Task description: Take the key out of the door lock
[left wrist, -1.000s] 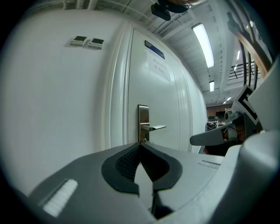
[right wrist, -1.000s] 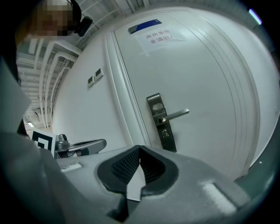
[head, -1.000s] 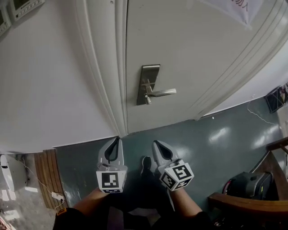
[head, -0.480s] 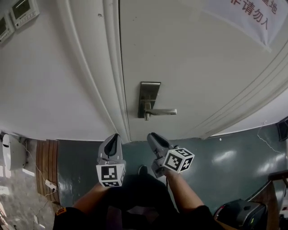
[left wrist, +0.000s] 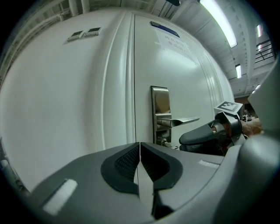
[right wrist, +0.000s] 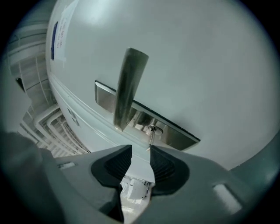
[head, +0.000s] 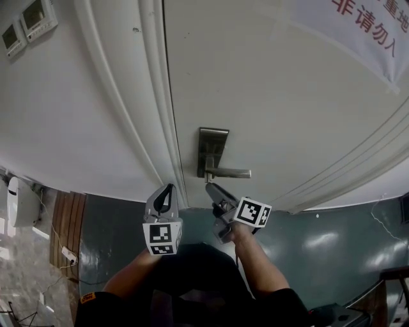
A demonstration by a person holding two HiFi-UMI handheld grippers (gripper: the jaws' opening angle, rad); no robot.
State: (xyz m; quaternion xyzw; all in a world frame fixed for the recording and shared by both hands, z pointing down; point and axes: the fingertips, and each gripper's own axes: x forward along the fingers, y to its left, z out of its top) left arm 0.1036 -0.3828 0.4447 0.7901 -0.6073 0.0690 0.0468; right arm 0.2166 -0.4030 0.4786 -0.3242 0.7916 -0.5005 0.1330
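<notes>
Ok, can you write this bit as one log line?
key: in lock, just ahead of right jaws | right gripper: open, jaws just been opening, nothing between them | left gripper: shut, empty

Your right gripper (head: 214, 190) is now rolled on its side, up close beneath the lock plate (head: 211, 145), jaws just opened with the key (right wrist: 151, 134) just ahead; your left gripper (head: 167, 193) is nearer the door frame (head: 160, 128).

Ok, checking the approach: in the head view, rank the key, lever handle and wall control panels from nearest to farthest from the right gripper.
From the right gripper, whose jaws have just been opening with nothing between them:
1. key, just ahead of its tips.
2. lever handle, just above the key.
3. wall control panels, far off at upper left.
</notes>
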